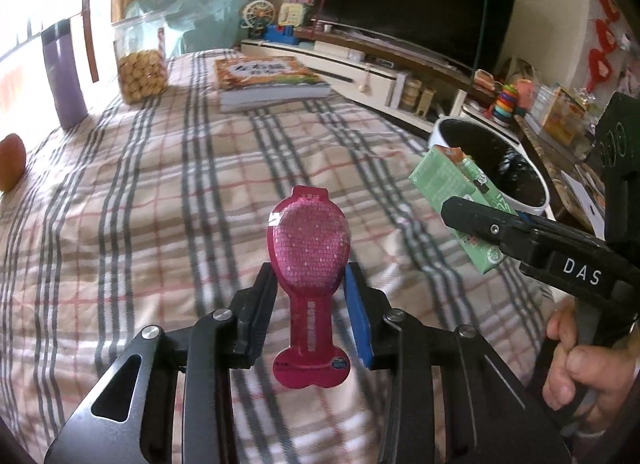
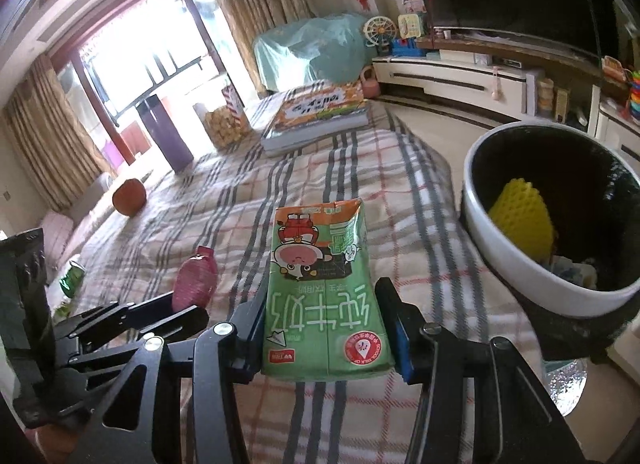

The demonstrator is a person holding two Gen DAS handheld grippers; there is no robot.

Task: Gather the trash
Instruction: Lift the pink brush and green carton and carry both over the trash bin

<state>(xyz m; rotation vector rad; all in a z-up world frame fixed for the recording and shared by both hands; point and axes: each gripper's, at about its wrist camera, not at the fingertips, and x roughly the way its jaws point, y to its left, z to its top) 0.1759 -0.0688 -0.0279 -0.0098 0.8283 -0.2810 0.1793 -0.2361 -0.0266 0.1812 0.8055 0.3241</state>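
My left gripper [image 1: 308,276] is shut on a pink, bulb-shaped foil pouch [image 1: 310,248], which it holds above the checked cloth; the pouch [image 2: 196,278] also shows at the left of the right wrist view. A green milk carton [image 2: 326,284] is clamped between the pads of my right gripper [image 2: 324,296], printed side up. In the left wrist view that carton [image 1: 456,203] hangs beside a white bin [image 1: 532,203] with a black inside. The bin [image 2: 516,264] stands just off the table's right edge and holds a yellow honeycomb piece [image 2: 522,219] and scraps.
On the checked tablecloth [image 1: 140,223] stand a thick book [image 1: 268,79], a clear jar of biscuits [image 1: 140,59], a purple tumbler [image 1: 66,75] and an orange fruit [image 2: 129,196]. A green wrapper [image 2: 72,274] lies at the left. A TV unit [image 1: 400,75] runs behind.
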